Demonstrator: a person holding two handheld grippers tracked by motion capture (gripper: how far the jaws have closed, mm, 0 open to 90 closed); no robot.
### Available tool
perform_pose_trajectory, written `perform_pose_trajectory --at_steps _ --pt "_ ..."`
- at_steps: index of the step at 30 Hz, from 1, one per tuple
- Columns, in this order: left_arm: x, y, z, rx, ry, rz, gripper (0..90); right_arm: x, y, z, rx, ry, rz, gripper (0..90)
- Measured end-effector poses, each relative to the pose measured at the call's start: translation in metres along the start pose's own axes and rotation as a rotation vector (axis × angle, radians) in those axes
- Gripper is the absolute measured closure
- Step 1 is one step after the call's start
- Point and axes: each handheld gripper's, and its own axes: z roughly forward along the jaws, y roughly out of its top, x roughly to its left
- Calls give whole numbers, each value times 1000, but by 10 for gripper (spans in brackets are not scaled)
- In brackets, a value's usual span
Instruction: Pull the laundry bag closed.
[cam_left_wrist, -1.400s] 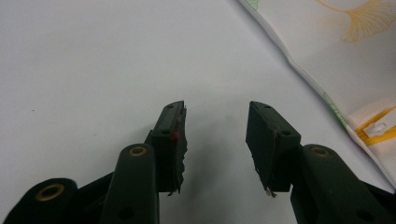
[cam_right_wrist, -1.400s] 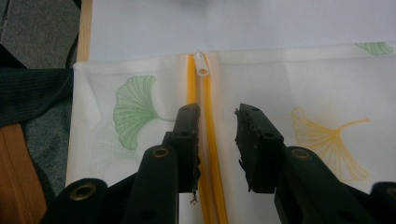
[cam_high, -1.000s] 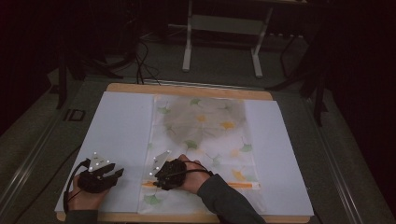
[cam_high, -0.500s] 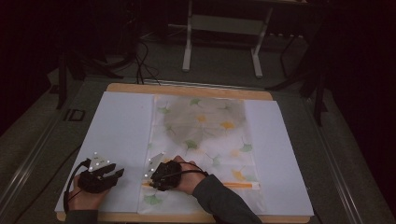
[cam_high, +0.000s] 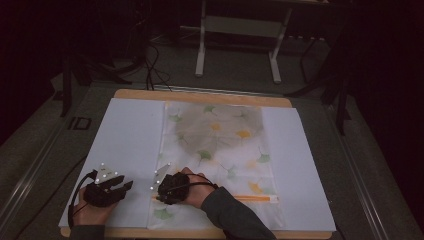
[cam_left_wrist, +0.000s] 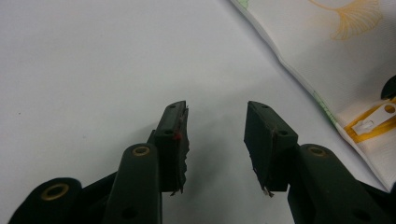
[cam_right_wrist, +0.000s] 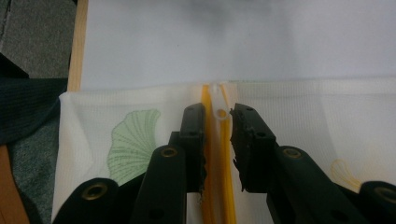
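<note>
Right gripper view: zipper pull (cam_right_wrist: 218, 108) pointing away along the yellow zipper (cam_right_wrist: 208, 154), between right gripper (cam_right_wrist: 218, 114) jaws closing, not yet pinching.

A: Where does the high view sit?

B: Above the near edge of the counter (cam_high: 200, 96), looking forward and down, well back from both tongs.

A: And the other two?

B: Each rides low behind its own tongs. The left tongs (cam_left_wrist: 216, 135) face bare white sheet (cam_left_wrist: 93, 70); the right tongs (cam_right_wrist: 218, 140) look close along the yellow zipper (cam_right_wrist: 227, 163).

A: Any overlap?

B: The zipper pull (cam_left_wrist: 369, 123) at the left view's right edge, ahead of the right tongs (cam_right_wrist: 218, 100), plus the leaf-print cloth (cam_high: 220, 135).
</note>
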Motion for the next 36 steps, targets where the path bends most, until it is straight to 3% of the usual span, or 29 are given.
perform_pose_trajectory --at_steps 14,36 --pt "0 0 0 3 -4 5 593 -4 2 8 5 23 20 739" --pt "-2 1 1 11 -13 13 593 -5 7 13 62 48 24 836"
